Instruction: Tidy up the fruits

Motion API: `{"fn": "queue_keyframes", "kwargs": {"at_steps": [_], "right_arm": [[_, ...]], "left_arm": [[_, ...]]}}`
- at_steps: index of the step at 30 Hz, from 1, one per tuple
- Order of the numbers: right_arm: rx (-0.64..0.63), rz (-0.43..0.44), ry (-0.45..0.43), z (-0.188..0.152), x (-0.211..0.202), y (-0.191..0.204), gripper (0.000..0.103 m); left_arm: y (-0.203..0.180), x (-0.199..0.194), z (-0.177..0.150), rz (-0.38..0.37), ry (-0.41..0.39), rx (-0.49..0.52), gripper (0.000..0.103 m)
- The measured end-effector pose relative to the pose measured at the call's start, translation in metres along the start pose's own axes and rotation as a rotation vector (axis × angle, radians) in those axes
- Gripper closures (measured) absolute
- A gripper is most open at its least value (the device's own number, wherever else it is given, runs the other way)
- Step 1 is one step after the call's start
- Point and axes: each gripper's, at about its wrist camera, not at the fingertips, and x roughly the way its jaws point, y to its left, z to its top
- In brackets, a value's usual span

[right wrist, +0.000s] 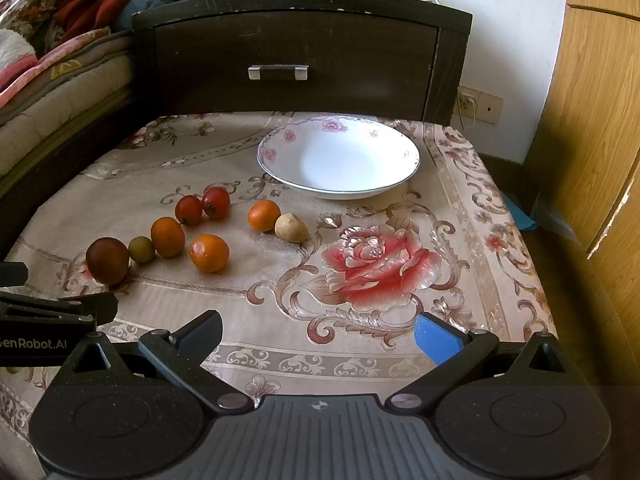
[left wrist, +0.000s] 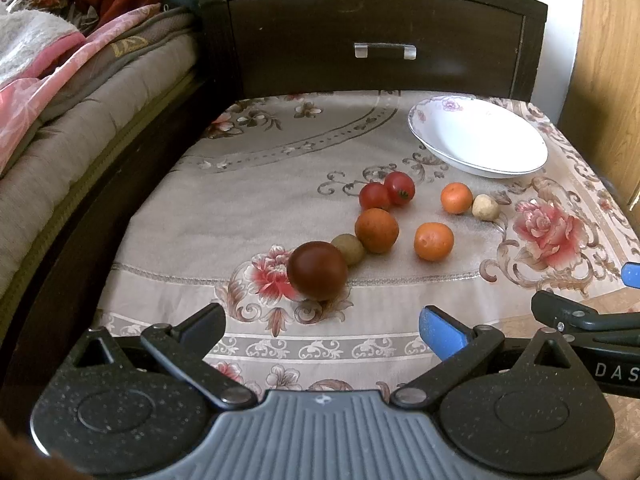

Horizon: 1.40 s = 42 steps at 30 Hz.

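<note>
Floral beige cloth covers a low table standing against a dark wooden nightstand with one drawer, beside a bed piled with blankets.

Eight small fruits lie loose on the cloth in a cluster. Nearest is a dark red-brown round fruit, with a small olive-brown fruit just behind it, the two looking in contact. Next to that sits a dull orange fruit, and beyond it two red cherry tomatoes rest side by side. To the right lies a brighter orange fruit, apart from the others. Farther back, another orange fruit touches a pale beige round fruit.

Behind the cluster, toward the nightstand, a shallow white plate with pink flowers on its rim holds nothing.

Both grippers hover low over the near edge of the table, side by side. Left gripper has its jaws spread wide, nothing between them, pointing at the dark red-brown fruit. Right gripper is also spread wide and holds nothing, aimed over a large red rose printed on the cloth, with the fruits off to its left.

A wooden cabinet stands on the right.
</note>
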Motion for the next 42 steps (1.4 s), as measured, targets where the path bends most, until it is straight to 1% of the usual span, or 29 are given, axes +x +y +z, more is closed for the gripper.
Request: {"fn": "queue_keyframes", "kwargs": {"at_steps": [21, 24, 27, 29, 32, 35, 37, 39, 40, 42], "right_arm": [[0.01, 0.021, 0.033, 0.003, 0.008, 0.003, 0.007], [0.006, 0.034, 0.038, 0.004, 0.012, 0.004, 0.007], [-0.005, 0.07, 0.037, 0.008, 0.015, 0.006, 0.008], [-0.025, 0.099, 0.033, 0.011, 0.017, 0.008, 0.011], [-0.066, 0.143, 0.025, 0.017, 0.022, 0.013, 0.013], [-0.106, 0.208, 0.029, 0.025, 0.029, 0.018, 0.02], [-0.129, 0.247, 0.031, 0.029, 0.034, 0.021, 0.024], [-0.146, 0.28, 0.037, 0.033, 0.04, 0.023, 0.029], [-0.149, 0.291, 0.043, 0.035, 0.044, 0.024, 0.03], [-0.157, 0.316, 0.054, 0.038, 0.052, 0.026, 0.037]], "left_arm": [[0.006, 0.006, 0.006, 0.018, 0.023, -0.018, 0.0], [0.012, 0.007, 0.007, 0.017, 0.02, -0.036, 0.0], [0.018, 0.01, 0.008, 0.016, 0.016, -0.053, 0.0], [0.022, 0.012, 0.009, 0.006, 0.017, -0.063, 0.0], [0.026, 0.013, 0.011, 0.018, 0.007, -0.057, 0.0], [0.027, 0.015, 0.015, 0.041, -0.008, -0.038, 0.0], [0.028, 0.016, 0.016, 0.035, -0.011, -0.031, 0.0], [0.026, 0.019, 0.017, 0.033, -0.007, -0.018, 0.0], [0.025, 0.021, 0.017, 0.033, -0.003, -0.009, 0.0], [0.025, 0.025, 0.017, 0.032, 0.005, -0.002, 0.0]]}}
